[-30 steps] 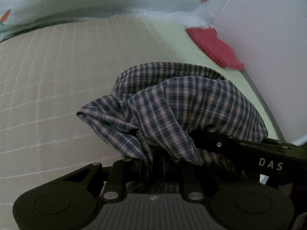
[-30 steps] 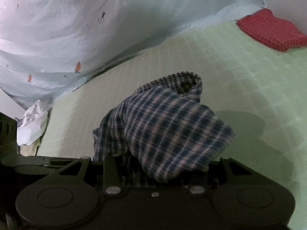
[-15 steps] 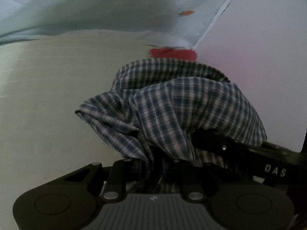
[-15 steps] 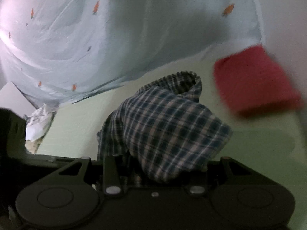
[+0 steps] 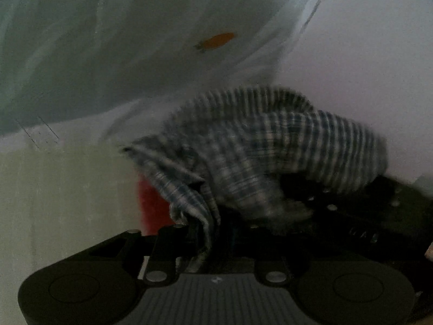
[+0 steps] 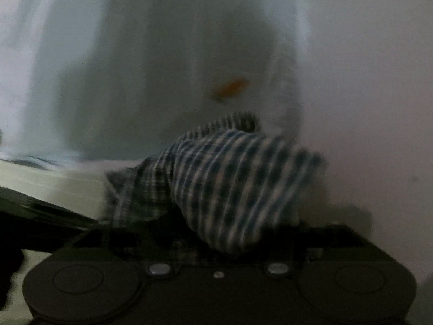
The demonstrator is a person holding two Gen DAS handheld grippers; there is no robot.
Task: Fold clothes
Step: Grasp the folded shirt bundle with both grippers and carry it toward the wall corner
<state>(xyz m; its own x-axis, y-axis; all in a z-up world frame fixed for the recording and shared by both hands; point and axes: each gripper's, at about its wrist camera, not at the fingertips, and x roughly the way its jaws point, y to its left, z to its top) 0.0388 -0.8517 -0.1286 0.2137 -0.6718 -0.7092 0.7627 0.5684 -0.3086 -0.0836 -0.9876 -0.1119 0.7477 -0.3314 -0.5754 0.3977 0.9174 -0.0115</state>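
Plaid garment (image 5: 259,157) bunched mid-frame over both claws. Left gripper (image 5: 216,233): jaws just been opening, cloth between them, grip unclear. Right gripper (image 6: 216,243): likewise opening, fingers buried under cloth.

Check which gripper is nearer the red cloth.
Left: red cloth lies right beside the left gripper; right gripper is across the plaid shirt. Both jaws just opened further, shirt between them.

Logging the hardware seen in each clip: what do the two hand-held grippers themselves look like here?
Both are matte black. The left hand-held gripper has a wide body with two round discs, silver screws and a ribbed grey centre panel. The right hand-held gripper has the same discs and screws; in the left view, faint pale lettering shows on it.
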